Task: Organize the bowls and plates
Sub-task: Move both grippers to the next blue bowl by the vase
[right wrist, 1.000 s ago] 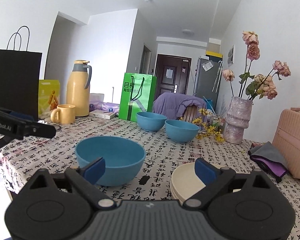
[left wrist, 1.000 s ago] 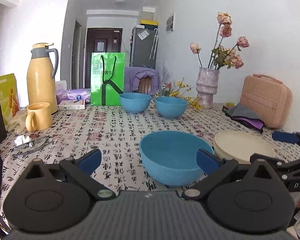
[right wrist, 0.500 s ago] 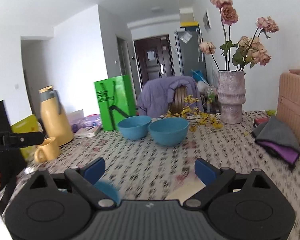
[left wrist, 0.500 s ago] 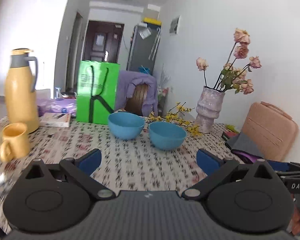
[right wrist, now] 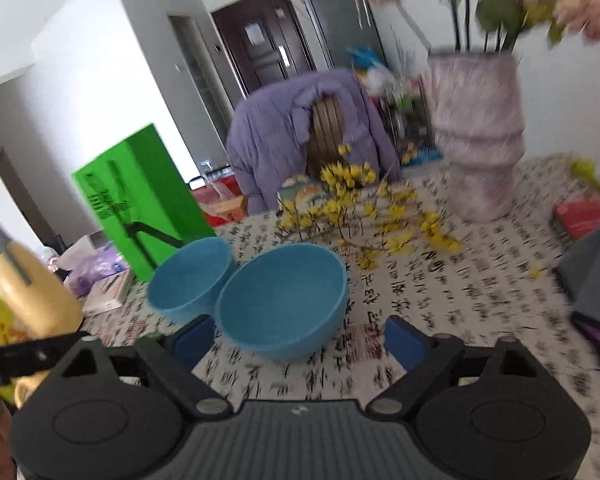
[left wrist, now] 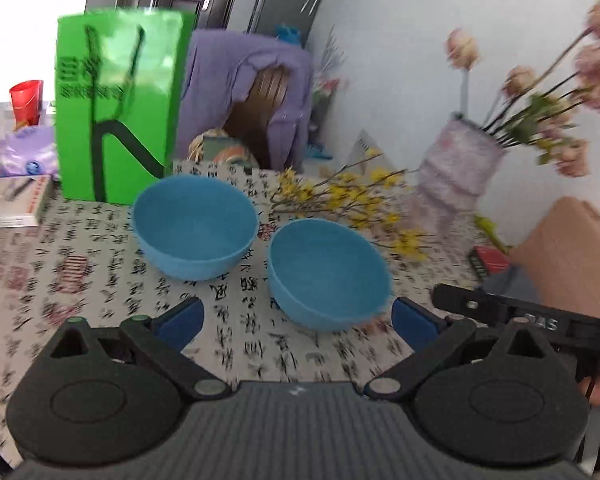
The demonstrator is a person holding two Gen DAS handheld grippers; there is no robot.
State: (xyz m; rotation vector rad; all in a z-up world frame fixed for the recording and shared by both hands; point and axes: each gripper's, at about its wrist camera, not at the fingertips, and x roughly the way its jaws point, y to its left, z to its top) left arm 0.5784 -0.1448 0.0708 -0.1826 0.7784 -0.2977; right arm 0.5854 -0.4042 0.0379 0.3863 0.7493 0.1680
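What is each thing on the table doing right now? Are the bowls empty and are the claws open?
Left blue round bowl: upright, empty.
Right blue round bowl: upright, empty, apart from the other.
Green paper bag: standing.
Pink ribbed vase: upright, holding flowers.
Yellow flower branches: lying flat.
Left claw: open, empty.
Right claw: open, empty.

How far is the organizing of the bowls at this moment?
Nothing looks done yet: the two blue bowls, the left bowl and the right bowl, stand apart on the tablecloth, unstacked. Both the left gripper and right gripper are open, holding nothing, close before the bowls. Grasping and stacking remain; no plates show.
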